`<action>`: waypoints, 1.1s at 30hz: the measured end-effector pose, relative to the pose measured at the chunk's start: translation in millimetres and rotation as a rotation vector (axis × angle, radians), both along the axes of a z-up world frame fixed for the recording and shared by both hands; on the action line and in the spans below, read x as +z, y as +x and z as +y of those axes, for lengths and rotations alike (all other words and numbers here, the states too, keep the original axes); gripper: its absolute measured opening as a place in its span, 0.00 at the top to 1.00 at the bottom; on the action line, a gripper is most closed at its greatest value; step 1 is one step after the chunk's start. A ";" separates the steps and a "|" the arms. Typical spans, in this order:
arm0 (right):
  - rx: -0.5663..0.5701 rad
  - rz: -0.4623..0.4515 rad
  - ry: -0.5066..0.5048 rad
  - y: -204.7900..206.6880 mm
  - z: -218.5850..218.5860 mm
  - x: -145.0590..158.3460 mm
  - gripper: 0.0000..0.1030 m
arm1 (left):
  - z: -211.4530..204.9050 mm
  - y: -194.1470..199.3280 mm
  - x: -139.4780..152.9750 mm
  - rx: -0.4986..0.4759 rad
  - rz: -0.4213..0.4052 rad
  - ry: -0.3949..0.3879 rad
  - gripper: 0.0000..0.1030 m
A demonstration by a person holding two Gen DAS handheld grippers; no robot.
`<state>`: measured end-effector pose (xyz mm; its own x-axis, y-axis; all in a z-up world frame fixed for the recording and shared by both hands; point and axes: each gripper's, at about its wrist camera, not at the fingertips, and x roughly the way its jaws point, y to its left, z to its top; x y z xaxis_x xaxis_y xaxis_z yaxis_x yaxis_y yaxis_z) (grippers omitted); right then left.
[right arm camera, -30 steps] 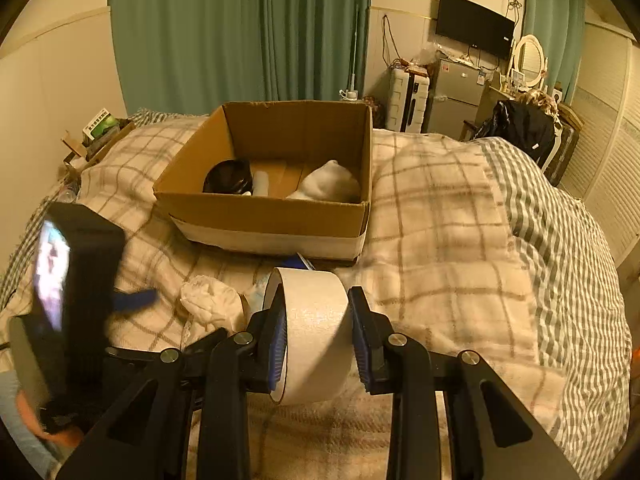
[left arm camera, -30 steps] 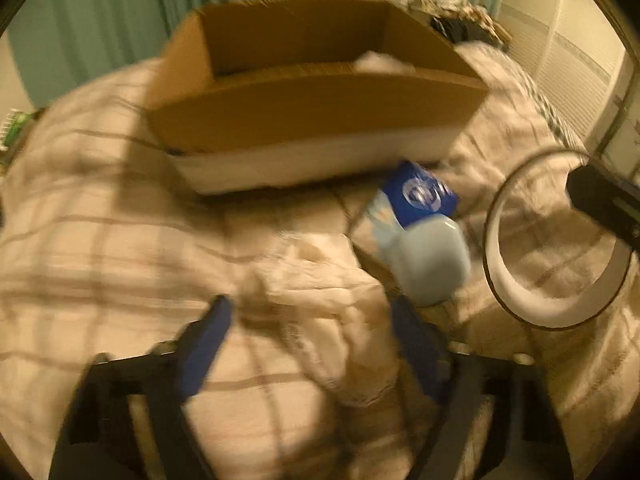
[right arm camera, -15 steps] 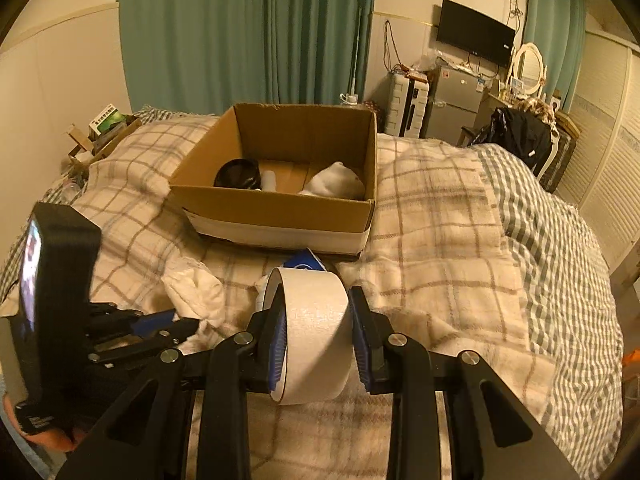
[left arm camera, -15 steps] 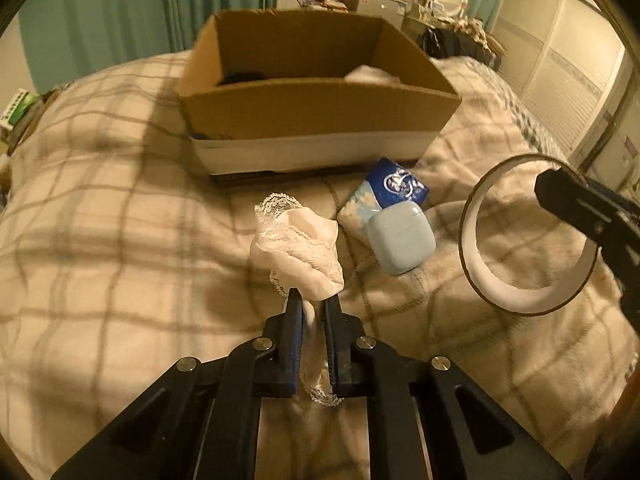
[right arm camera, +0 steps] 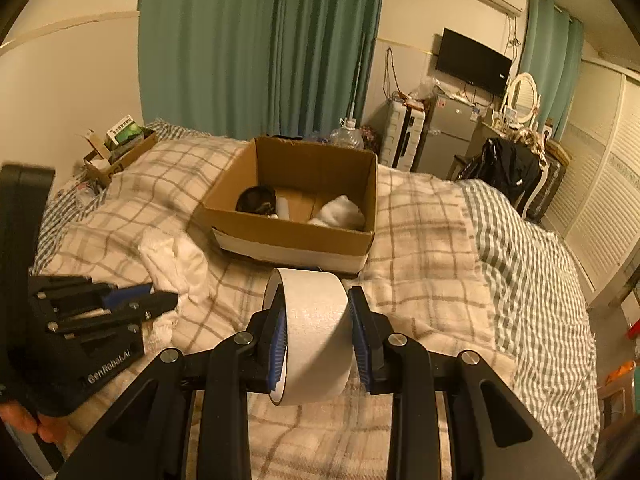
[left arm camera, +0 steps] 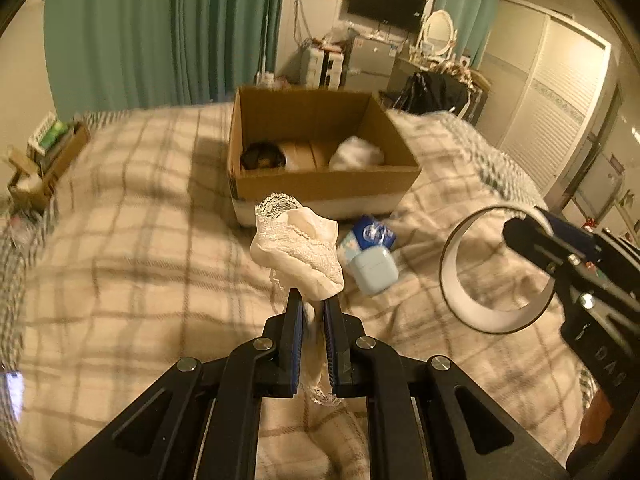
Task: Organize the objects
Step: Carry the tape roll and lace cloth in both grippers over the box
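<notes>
My left gripper (left arm camera: 311,316) is matt black plastic with blue ribbed pads and shiny metal screws; it pinches a soft cream cloth (left arm camera: 298,250) edged in lace. My right gripper (right arm camera: 317,334), of the same make, clamps a roll of tape (right arm camera: 310,330) with a dull papery face. At twelve o'clock stands a plain brown cardboard box (right arm camera: 296,236), matt, its base banded white. The blanket (right arm camera: 420,248) on the bed looks fuzzy woven check. The little blue case (left arm camera: 372,270) is smooth plastic.
</notes>
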<state>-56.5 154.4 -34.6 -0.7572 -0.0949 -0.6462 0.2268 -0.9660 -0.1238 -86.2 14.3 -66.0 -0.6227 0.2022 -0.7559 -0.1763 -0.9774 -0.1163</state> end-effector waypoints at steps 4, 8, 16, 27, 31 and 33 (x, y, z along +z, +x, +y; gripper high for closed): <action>0.023 0.029 0.009 3.5 -3.7 18.7 0.73 | -2.5 -2.9 29.0 -0.018 0.055 -0.021 0.90; 0.051 0.062 -0.002 -1.7 -4.2 42.0 0.73 | -6.4 -13.3 54.3 -0.024 0.097 -0.043 0.90; 0.083 0.154 0.015 -43.0 -9.4 90.2 0.73 | 1.4 -55.0 94.0 -0.037 0.164 -0.095 0.90; 0.109 0.172 0.008 -157.0 -19.1 113.5 0.73 | 23.2 -151.4 99.6 -0.044 0.208 -0.131 0.90; 0.116 0.146 0.027 -200.2 -25.7 97.7 0.73 | 23.5 -187.5 80.2 -0.037 0.182 -0.125 0.90; 0.122 0.116 0.031 -221.9 -29.8 82.2 0.73 | 23.0 -202.2 65.5 -0.032 0.161 -0.128 0.90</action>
<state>-278.4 124.6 47.6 -0.8109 -0.1715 -0.5595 0.3242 -0.9276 -0.1855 -288.4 37.3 -0.6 -0.7323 0.1326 -0.6680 -0.2135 -0.9761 0.0403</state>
